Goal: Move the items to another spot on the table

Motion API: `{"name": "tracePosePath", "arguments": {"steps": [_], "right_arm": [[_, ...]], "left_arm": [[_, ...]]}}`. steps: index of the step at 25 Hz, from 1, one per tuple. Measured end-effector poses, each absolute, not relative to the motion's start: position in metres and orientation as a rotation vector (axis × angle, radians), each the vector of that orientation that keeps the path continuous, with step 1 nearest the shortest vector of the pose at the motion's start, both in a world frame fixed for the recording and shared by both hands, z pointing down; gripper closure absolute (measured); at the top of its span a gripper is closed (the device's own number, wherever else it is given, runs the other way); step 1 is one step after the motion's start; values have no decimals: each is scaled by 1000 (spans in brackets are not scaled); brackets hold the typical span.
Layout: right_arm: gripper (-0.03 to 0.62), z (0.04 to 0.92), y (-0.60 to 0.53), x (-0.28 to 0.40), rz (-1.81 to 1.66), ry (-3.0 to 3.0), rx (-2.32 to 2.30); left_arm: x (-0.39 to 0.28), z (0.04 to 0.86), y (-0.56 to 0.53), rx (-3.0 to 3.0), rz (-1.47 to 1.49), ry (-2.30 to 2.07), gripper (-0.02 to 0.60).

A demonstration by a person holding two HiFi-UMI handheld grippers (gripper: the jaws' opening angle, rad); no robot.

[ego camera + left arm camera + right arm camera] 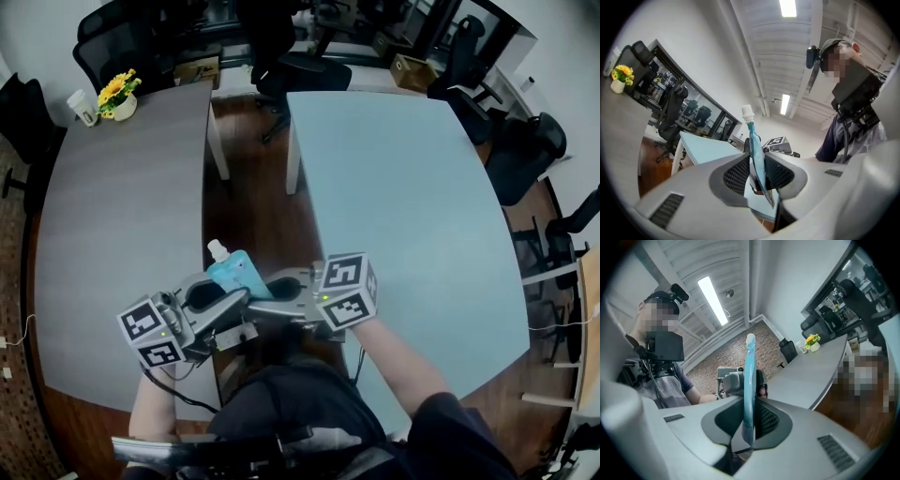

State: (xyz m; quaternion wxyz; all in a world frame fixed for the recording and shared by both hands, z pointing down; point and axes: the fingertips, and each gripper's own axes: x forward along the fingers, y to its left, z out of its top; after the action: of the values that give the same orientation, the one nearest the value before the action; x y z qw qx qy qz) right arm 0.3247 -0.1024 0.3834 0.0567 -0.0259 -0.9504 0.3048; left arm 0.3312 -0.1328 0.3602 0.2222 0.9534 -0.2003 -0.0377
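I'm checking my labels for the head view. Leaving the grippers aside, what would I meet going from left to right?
white cup → pot of yellow flowers → blue pouch → light blue table → black office chair

– What furniture is seen?
– A grey table (112, 234) and a light blue table (403, 216) are set side by side, parted by a strip of wooden floor (248, 206). Black office chairs (300, 70) are ranged at the far ends.
– Is anything placed on them?
– Yellow flowers in a white pot (117, 94) and a white cup (82, 106) are set at the grey table's far corner.
– And the light?
– Long ceiling lamps (787, 7) are lit overhead; a brick wall (726, 355) is seen beyond.
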Motion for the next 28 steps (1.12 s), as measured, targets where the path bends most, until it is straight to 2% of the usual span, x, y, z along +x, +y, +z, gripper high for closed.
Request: {"name": "tracePosePath", "arguments": {"steps": [4,8,12,15,22,28], "right_arm": [[556,378,-122,354,951,-2954,-123],[554,380,-141,386,992,-3007,-129],[554,385,-149,406,1046,-3031,-154],[556,392,-153,419,1060,-3032,-120],[556,398,-184,433,1047,-2995,30],[549,400,-225,417,967,-2960,126]], "left_arm": [[364,354,-151,2650,9,-515,493],[398,358,-170,2634,98,-535,494],[417,367,-181,2613,196,-525,456],[432,376,-185,2603,243,-453,453],[449,378,-213,2648,272,-410,479],[431,378,-251,2673,219,-403,492]]}}
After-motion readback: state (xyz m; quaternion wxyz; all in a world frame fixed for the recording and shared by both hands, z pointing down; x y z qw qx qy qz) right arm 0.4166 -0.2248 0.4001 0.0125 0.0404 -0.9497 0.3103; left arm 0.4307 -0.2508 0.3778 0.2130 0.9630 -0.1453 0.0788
